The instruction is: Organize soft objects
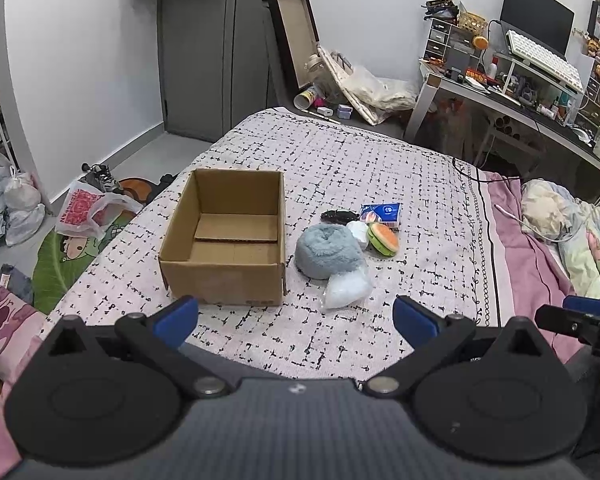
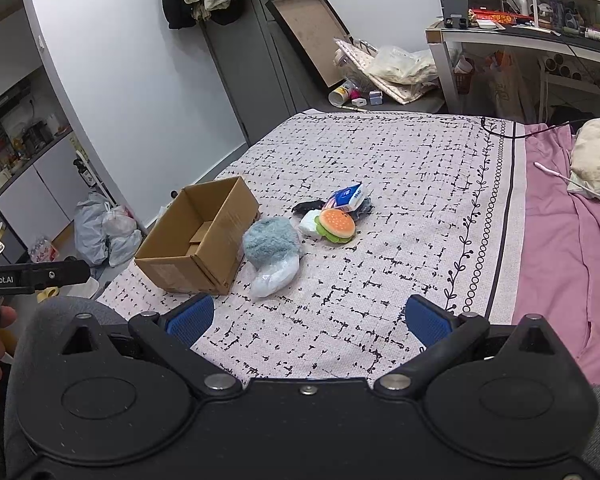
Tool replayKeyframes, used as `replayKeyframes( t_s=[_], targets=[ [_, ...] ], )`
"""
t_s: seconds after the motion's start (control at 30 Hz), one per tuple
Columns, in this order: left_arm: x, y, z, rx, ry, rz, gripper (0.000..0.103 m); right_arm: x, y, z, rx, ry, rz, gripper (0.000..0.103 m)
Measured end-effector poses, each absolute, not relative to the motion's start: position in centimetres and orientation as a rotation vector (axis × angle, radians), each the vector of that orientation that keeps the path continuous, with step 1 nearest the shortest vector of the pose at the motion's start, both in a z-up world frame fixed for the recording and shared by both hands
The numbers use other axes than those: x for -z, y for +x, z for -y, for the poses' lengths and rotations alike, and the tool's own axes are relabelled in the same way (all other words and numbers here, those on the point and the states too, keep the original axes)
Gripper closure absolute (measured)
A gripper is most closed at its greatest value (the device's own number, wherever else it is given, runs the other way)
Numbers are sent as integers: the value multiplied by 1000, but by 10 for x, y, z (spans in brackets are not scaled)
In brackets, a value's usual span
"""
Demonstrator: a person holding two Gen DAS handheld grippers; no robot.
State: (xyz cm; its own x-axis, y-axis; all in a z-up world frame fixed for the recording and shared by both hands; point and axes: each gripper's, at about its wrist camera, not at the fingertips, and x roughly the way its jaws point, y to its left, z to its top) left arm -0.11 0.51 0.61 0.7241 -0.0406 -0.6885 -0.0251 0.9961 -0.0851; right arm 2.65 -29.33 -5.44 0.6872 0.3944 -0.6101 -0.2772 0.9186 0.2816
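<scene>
An open cardboard box point(image 1: 224, 240) point(image 2: 198, 240) stands empty on the patterned bedspread. To its right lies a cluster of soft things: a fluffy blue-grey roll point(image 1: 326, 252) point(image 2: 270, 240), a clear bag of white stuffing point(image 1: 348, 288) point(image 2: 276, 278), a burger plush point(image 1: 384, 238) point(image 2: 337, 225), a blue tissue pack point(image 1: 380, 213) point(image 2: 346, 197), a white wad point(image 1: 359, 232) and a black item point(image 1: 338, 215). My left gripper point(image 1: 296, 320) is open, well short of the box. My right gripper point(image 2: 308, 320) is open too, holding nothing, well short of the cluster.
The bed's left edge drops to a floor with plastic bags point(image 1: 88, 212) point(image 2: 104, 228) and shoes. A pink sheet and crumpled bedding point(image 1: 572, 232) point(image 2: 596, 160) lie to the right. A cluttered desk point(image 1: 520, 92) stands beyond. The other gripper shows at the frame edge point(image 1: 580, 320) point(image 2: 36, 276).
</scene>
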Motion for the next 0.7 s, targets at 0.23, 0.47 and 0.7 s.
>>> replayKeyframes(
  t_s=[0.23, 0.47, 0.7],
  targets=[
    [-7, 0, -6, 10, -104, -766, 0, 56, 31, 296, -369, 198, -756, 0],
    [-5, 10, -1, 17, -104, -770, 0, 50, 42, 298, -405, 246, -769, 0],
    [-1, 24, 2, 11, -109, -782, 0, 44, 62, 293, -417, 234, -789, 0]
  ],
)
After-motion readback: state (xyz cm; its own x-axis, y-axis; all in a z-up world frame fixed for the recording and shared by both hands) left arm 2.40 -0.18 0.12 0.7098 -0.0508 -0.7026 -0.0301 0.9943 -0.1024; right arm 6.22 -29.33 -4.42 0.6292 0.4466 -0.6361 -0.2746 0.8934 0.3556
